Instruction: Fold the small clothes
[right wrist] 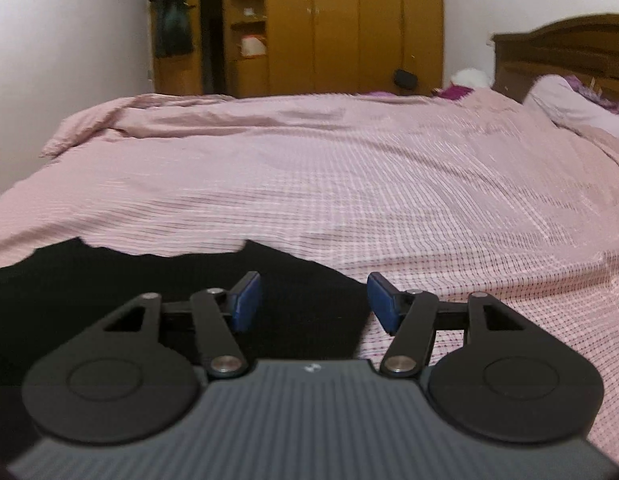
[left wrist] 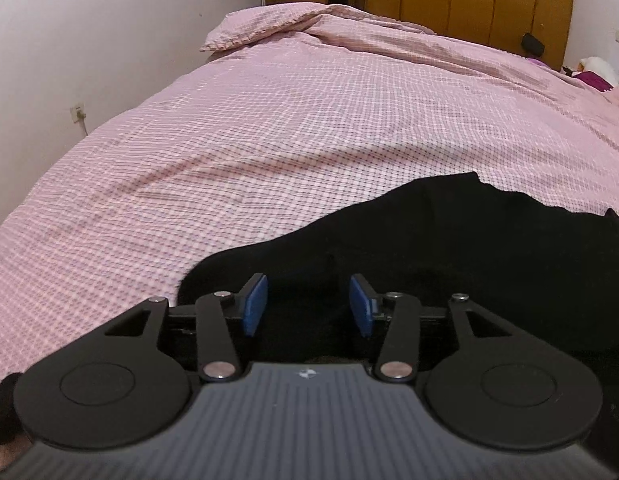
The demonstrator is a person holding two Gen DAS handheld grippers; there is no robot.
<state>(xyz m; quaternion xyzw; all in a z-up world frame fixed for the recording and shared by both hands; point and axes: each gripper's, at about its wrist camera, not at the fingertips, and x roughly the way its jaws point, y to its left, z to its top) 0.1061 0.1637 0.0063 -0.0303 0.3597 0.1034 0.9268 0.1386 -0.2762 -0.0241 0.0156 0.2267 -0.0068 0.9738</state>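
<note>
No readable writing. Left gripper (left wrist: 308, 303) and right gripper (right wrist: 314, 303) both spread wide over black garment (left wrist: 449, 240) on pink checked bedspread (left wrist: 269, 140); wardrobe (right wrist: 349, 24) beyond.

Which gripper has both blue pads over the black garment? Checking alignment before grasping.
The left gripper: black garment lies under both pads. The right gripper straddles its edge, one pad over pink checked bedspread.

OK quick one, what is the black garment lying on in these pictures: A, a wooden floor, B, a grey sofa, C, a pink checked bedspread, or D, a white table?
C: the black garment lies spread on the pink checked bedspread, which covers the bed in both views; both pairs of jaws stand open above it.
</note>
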